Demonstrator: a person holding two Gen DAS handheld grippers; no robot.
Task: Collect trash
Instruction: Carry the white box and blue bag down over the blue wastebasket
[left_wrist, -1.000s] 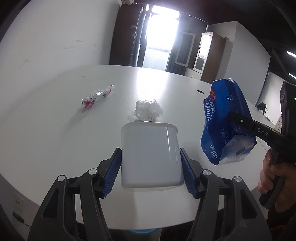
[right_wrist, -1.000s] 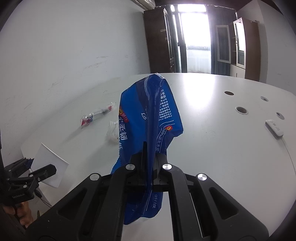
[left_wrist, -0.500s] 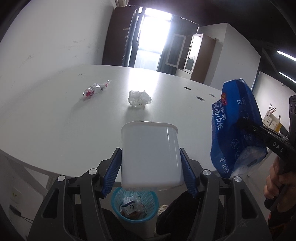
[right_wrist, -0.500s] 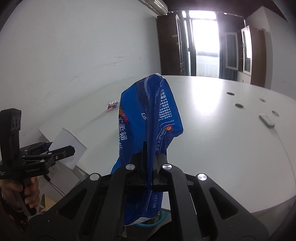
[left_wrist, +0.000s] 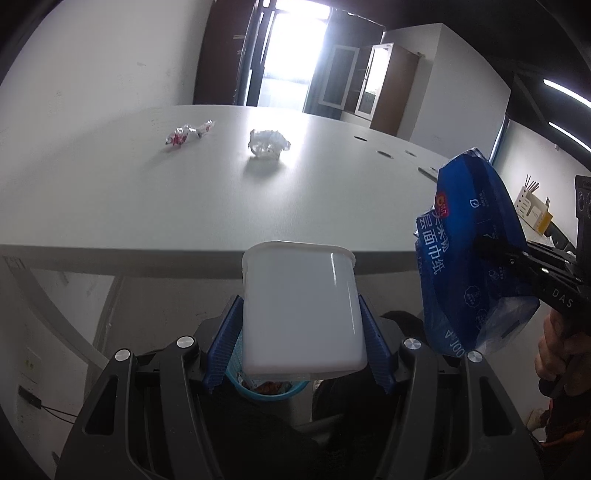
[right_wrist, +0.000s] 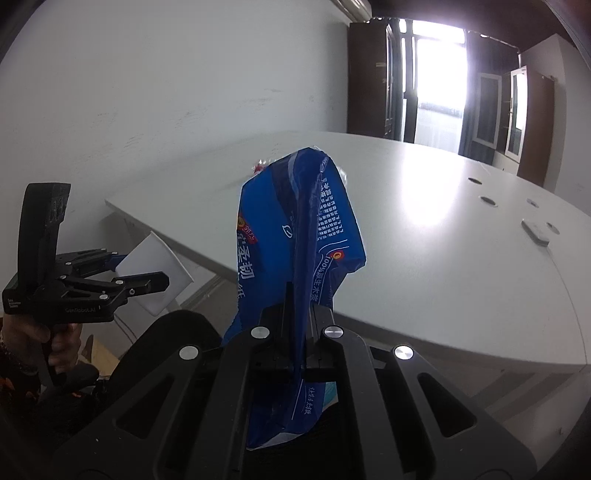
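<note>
Left wrist: tub (left_wrist: 301, 314) between hand-held gripper (left_wrist: 301, 343) fingers

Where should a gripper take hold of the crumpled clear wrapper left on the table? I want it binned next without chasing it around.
Grip the crumpled clear wrapper across its bunched middle, coming down from above. It sits as a loose, raised wad on the bare table, apart from the red-and-silver wrapper, so jaws probably close cleanly either side.

White tub (left_wrist: 301, 314) over blue bin (left_wrist: 273, 391)
</note>
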